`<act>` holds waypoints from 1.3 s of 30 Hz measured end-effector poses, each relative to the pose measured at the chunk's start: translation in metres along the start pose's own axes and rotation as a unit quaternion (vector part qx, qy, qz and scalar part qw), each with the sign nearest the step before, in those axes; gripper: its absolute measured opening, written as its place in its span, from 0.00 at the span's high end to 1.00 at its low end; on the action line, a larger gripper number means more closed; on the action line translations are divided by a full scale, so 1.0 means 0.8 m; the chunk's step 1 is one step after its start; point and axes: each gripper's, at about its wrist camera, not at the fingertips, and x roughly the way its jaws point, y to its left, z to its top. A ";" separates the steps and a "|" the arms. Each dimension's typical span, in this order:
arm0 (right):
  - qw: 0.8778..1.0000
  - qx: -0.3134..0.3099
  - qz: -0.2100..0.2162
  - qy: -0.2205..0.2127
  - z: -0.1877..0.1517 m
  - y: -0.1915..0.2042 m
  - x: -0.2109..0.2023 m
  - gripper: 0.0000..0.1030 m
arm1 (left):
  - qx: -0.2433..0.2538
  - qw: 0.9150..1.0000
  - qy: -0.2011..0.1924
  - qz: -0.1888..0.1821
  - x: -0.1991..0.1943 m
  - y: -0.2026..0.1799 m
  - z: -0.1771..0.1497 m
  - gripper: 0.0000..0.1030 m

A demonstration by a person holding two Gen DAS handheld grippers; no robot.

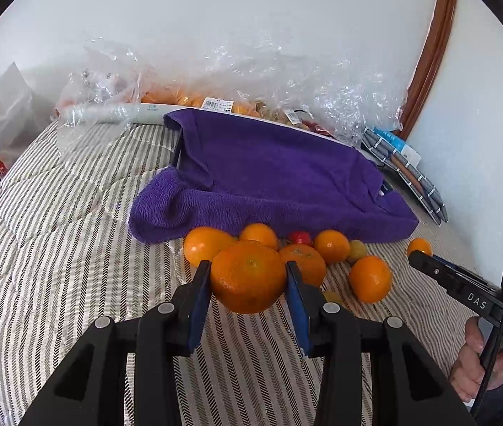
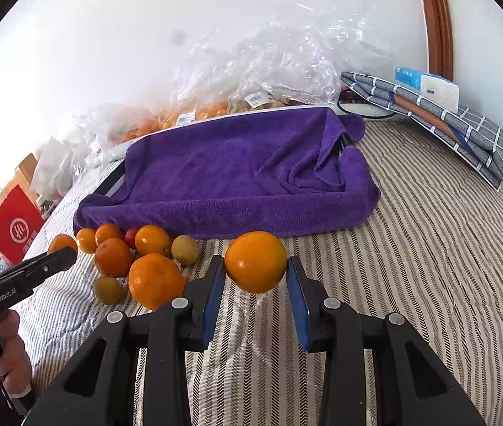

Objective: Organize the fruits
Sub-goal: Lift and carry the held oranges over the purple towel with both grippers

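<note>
Oranges are gripped by both the left gripper (image 1: 248,277) and right gripper (image 2: 255,266), while the towel-lined tray (image 2: 223,163) at 12 o'clock holds no fruit and the fruit pile (image 2: 134,259) waits.

- Purple towel (image 2: 237,174): thick matt terry cloth, nubbly.
- Bedcover (image 2: 429,248): striped woven cloth, quilted, matt.
- Oranges (image 1: 248,277): glossy, finely dimpled peel.
- Far bags (image 2: 287,60): clear, crinkled, shiny plastic.
- Gripper pads (image 1: 199,305): blue, matt.
- Door frame (image 2: 436,14), far right: varnished wood.
</note>
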 end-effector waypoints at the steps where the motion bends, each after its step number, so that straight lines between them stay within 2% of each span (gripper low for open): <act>1: 1.000 0.004 -0.001 0.000 0.000 -0.002 0.000 0.66 | -0.003 1.000 -0.003 0.000 -0.001 0.002 0.000 0.63; 8: 0.999 0.011 -0.033 0.012 0.004 -0.007 -0.001 0.66 | -0.009 0.999 -0.030 0.010 -0.015 -0.002 0.014 0.63; 12: 0.999 0.009 -0.032 0.010 0.013 -0.005 -0.011 0.66 | -0.014 0.999 -0.042 -0.004 -0.033 -0.009 0.038 0.63; 16: 1.000 0.008 -0.024 -0.015 0.040 0.005 -0.030 0.66 | -0.007 0.998 -0.055 0.006 -0.037 -0.018 0.065 0.63; 20: 0.999 -0.008 -0.026 -0.040 0.073 0.021 -0.039 0.66 | -0.026 0.998 -0.062 0.005 -0.033 -0.016 0.090 0.63; 25: 0.998 -0.020 -0.020 -0.062 0.107 0.031 -0.036 0.66 | -0.042 0.996 -0.078 0.012 -0.019 -0.013 0.123 0.63; 31: 0.996 -0.035 -0.019 -0.079 0.144 0.041 -0.006 0.66 | -0.039 0.995 -0.084 0.023 0.017 -0.012 0.153 0.63; 36: 0.996 -0.038 -0.020 -0.081 0.158 0.034 0.027 0.66 | -0.039 0.996 -0.074 0.038 0.054 -0.003 0.148 0.63; 39: 0.997 -0.040 -0.027 -0.066 0.156 0.023 0.052 0.66 | -0.044 0.996 -0.058 0.046 0.074 0.006 0.139 0.63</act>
